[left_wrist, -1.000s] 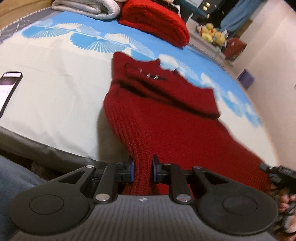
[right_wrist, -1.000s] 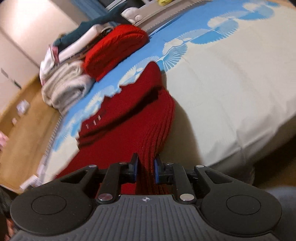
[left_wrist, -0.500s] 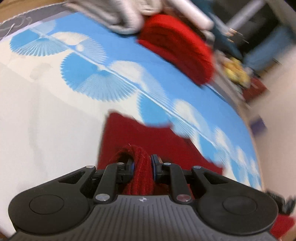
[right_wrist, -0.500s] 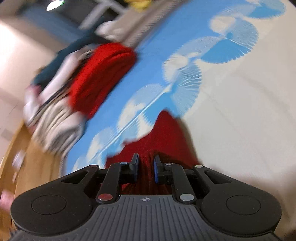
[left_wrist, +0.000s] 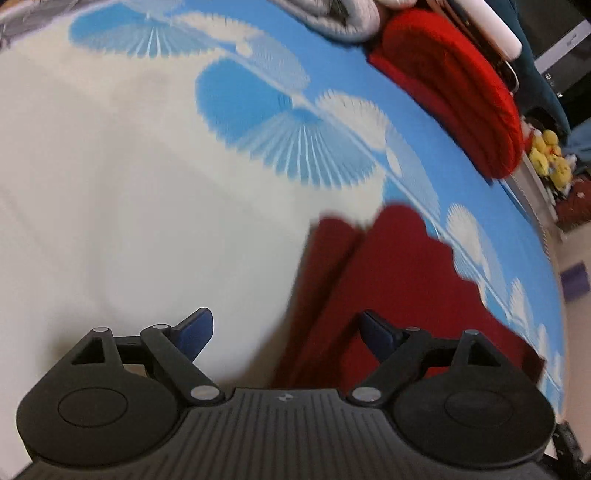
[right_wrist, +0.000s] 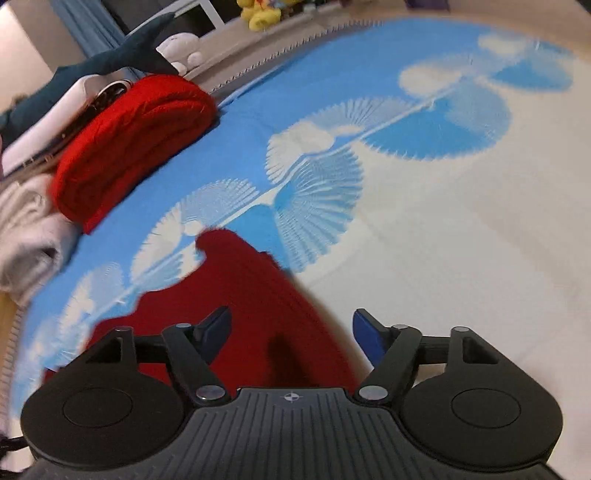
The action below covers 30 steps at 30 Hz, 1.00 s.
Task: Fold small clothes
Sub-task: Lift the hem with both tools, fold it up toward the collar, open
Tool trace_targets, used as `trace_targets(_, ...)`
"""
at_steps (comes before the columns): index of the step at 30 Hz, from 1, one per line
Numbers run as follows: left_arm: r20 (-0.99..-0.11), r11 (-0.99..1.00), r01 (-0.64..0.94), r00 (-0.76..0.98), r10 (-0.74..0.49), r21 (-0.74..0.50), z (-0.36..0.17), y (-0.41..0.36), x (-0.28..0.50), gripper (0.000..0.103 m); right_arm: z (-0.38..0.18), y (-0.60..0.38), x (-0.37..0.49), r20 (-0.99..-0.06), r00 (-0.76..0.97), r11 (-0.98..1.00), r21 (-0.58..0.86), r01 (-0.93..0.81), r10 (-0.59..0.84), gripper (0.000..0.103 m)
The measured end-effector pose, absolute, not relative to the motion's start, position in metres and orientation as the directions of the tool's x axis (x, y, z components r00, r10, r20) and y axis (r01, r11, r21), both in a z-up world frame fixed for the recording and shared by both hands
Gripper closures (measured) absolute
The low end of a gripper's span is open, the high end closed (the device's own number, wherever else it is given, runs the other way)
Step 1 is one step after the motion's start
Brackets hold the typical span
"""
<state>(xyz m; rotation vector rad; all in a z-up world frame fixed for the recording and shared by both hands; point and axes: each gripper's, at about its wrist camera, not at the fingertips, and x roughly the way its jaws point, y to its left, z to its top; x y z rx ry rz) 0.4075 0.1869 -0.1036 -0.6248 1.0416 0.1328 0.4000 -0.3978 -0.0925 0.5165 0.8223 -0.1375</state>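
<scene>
Both grippers' jaws are opening, pressing on nothing. The left gripper (left_wrist: 286, 330) has the dark red knit garment (left_wrist: 399, 288) below its right finger, lying at 3 o'clock on the blue-and-white sheet (left_wrist: 147, 184). The right gripper (right_wrist: 290, 332) hangs over the same garment's edge. Farther off, at 11 o'clock, a folded bright red knit (right_wrist: 129, 144) leans on 1 pale folded pile (right_wrist: 26, 229).

A bedsheet (left_wrist: 110, 184) printed with blue and white fan shapes is spread over the bed. Folded laundry (right_wrist: 33, 221) is piled at its far edge, a bright red knit (left_wrist: 461, 92) included. Yellow plush toys (left_wrist: 550, 155) are seen beyond, plus blue curtains (right_wrist: 85, 22).
</scene>
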Motion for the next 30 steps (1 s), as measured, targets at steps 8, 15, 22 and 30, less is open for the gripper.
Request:
trace_targets(8,-0.758,0.802,-0.307,0.601,-0.254,-0.512,-0.097,0.171,0.363,0.013,-0.110,-0.399,0.370,-0.774,0.613,0.887,0.384,0.257,0.158,0.021)
trace_targets(15,-0.769,0.813,-0.277,0.569,-0.290,-0.512,-0.115,0.166,0.382,0.088,-0.124,-0.404,0.377,-0.745,0.627,0.808,0.504,0.305,0.228,0.076)
trace_targets(22,-0.633,0.622,-0.283,0.624,-0.459,-0.730,-0.097,0.207,0.361,0.091,-0.080,-0.415,0.356,-0.592,0.739,0.684,0.685,0.251,0.322,0.090)
trace_targets(30,-0.774,0.601,-0.492,0.466,-0.429,-0.630,-0.157,0.227,0.365,0.082,-0.132,-0.440,0.359,-0.772,0.568,0.710,0.569,0.416,0.286,0.080)
